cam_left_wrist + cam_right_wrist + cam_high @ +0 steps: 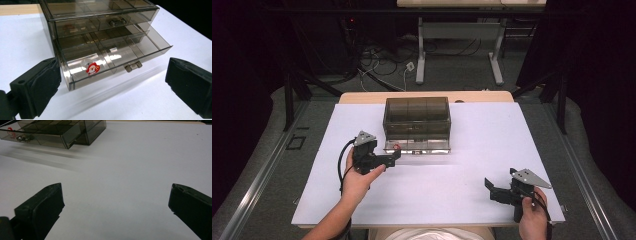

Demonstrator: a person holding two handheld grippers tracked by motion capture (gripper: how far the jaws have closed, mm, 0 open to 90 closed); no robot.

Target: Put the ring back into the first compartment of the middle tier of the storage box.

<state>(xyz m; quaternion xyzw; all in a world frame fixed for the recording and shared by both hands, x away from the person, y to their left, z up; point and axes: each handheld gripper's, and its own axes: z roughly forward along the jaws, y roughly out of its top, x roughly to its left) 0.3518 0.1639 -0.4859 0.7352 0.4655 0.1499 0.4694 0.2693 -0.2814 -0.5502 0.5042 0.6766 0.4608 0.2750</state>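
Your left gripper was spread wide and empty, held just in front of the pulled-out lower drawer of the smoky clear drawer box. That box stood at the far middle of the white table. A small red-and-white sticker figure lay in the drawer's front left compartment. Your right gripper was likewise spread and empty, low over bare table near the front right corner, well apart from the box.
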